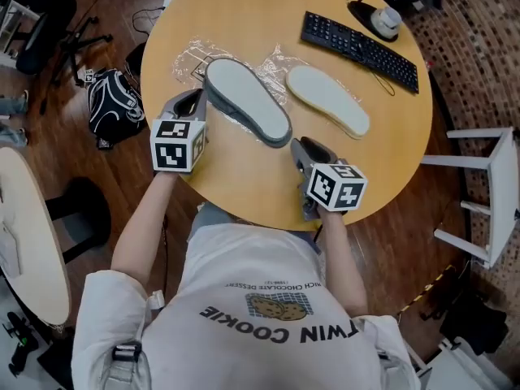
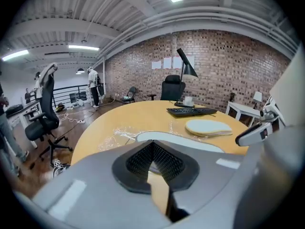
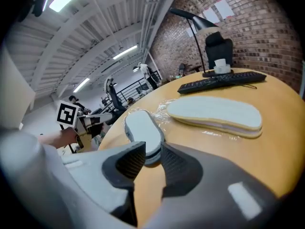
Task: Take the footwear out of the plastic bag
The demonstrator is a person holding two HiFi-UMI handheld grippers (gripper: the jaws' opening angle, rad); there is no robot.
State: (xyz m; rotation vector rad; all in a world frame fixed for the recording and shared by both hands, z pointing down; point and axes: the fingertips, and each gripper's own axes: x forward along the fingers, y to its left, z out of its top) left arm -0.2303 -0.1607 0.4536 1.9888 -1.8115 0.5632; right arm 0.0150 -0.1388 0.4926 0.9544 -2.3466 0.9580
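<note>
The footwear consists of two flat slippers lying sole up and side by side on the table: a grey slipper (image 1: 248, 100) with a pale sole and darker grey edge, and a cream slipper (image 1: 327, 100) with a tan rim, to its right and slightly apart from it. The surface is a round, light wooden table (image 1: 244, 15); a black keyboard (image 1: 360, 49) lies at its far right edge. Around it you see a dark wood floor, a black bag (image 1: 114, 104) on the floor to your left, a white chair (image 1: 487, 201) to your right and, in the gripper views, a brick wall (image 2: 214, 61) with a desk lamp (image 2: 187, 68) in front of it. The only container is the clear plastic bag (image 1: 191, 55), flattened and crumpled on the table; its film lies under and around the far ends of both slippers, and you cannot tell whether either end is inside it. Your left gripper (image 2: 152, 144) sits at the near left table edge beside the grey slipper, jaw tips together with nothing between them. Your right gripper (image 3: 153, 154) has its jaws apart; the near end of the grey slipper shows just beyond the gap, and the pads do not press on it.
</note>
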